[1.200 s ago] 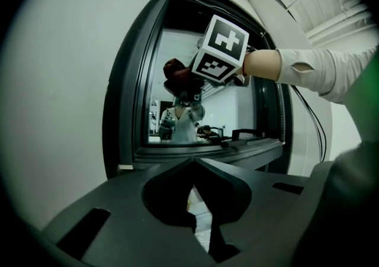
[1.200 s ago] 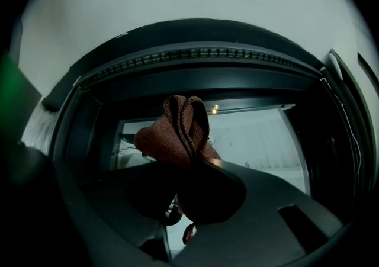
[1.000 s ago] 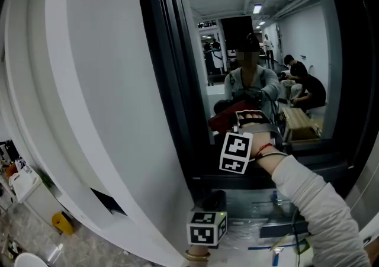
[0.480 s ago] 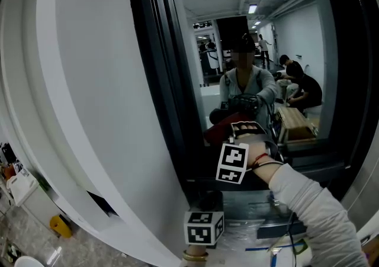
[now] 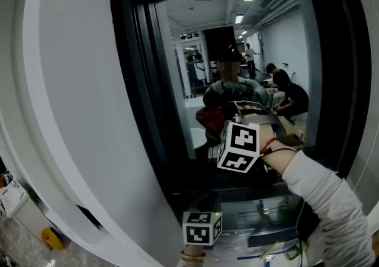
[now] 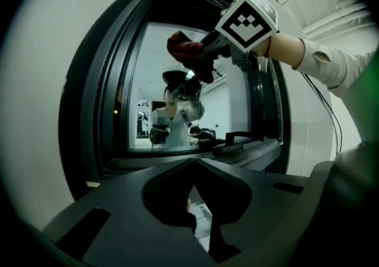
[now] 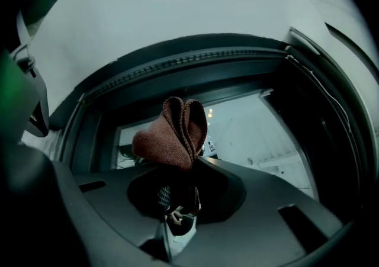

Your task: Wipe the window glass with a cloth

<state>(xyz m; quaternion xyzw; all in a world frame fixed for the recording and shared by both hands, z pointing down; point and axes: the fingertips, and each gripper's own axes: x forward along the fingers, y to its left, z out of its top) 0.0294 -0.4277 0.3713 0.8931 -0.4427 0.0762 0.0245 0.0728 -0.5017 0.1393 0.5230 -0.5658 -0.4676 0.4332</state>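
The window glass sits in a dark frame and mirrors the room and the person. My right gripper is raised in front of the pane, shut on a red-brown cloth that lies against the glass. In the right gripper view the folded cloth sticks up out of the closed jaws of the right gripper. The left gripper view shows the cloth high on the glass. My left gripper hangs low under the sill, its jaws together and empty.
A curved white wall panel fills the left side. Below the sill lie clear plastic sheets and dark items. A yellow object rests on the floor at lower left. A thin cable runs down the wall right of the frame.
The right gripper has carried the cloth up and to the left over the glass. The head view has tilted upward. The left gripper stays low.
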